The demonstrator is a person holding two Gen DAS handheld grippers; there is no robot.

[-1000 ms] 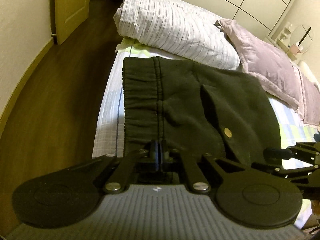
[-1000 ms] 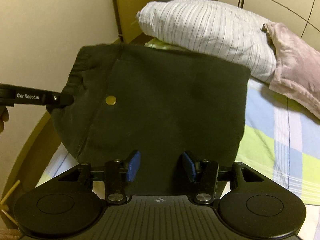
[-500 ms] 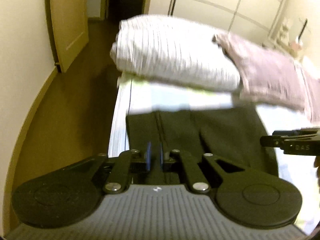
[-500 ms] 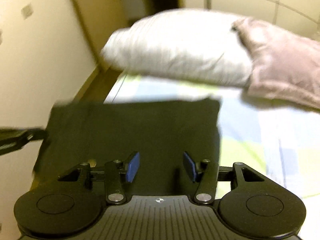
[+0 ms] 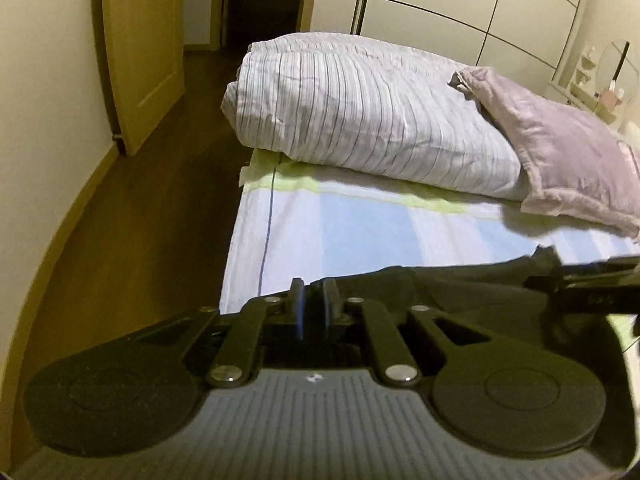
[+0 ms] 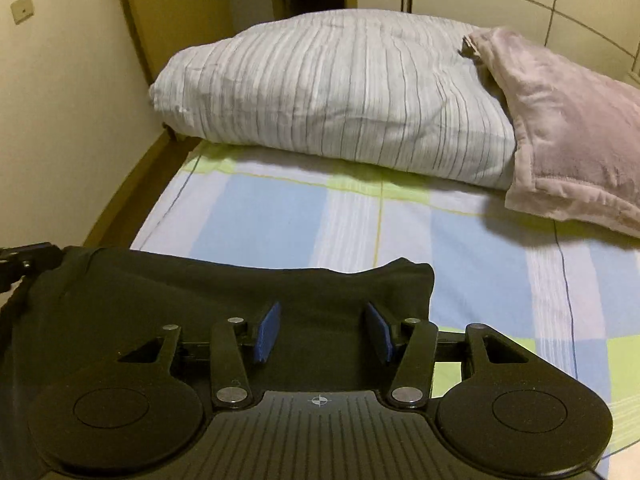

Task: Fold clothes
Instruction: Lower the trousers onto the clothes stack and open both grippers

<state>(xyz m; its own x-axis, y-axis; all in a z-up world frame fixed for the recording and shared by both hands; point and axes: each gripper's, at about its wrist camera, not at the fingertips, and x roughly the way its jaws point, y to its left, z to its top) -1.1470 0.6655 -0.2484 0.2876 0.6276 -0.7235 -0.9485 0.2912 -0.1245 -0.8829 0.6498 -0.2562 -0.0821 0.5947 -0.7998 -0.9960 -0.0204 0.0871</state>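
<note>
On checked bedsheet [image 6: 256,216], left gripper [image 5: 314,300] pinches soft dark garment [image 6: 200,288] (matte); right gripper [image 6: 322,330] gapes.

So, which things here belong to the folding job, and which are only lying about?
Part of the job:
dark garment
left gripper, shut on its edge
right gripper, open

Just lying about:
striped duvet
mauve blanket
checked bed sheet

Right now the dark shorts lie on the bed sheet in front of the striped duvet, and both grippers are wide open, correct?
Only partly. In the left wrist view the left gripper is shut on the shorts; only the right gripper is open. The shorts do lie on the sheet, in front of the duvet.
</note>
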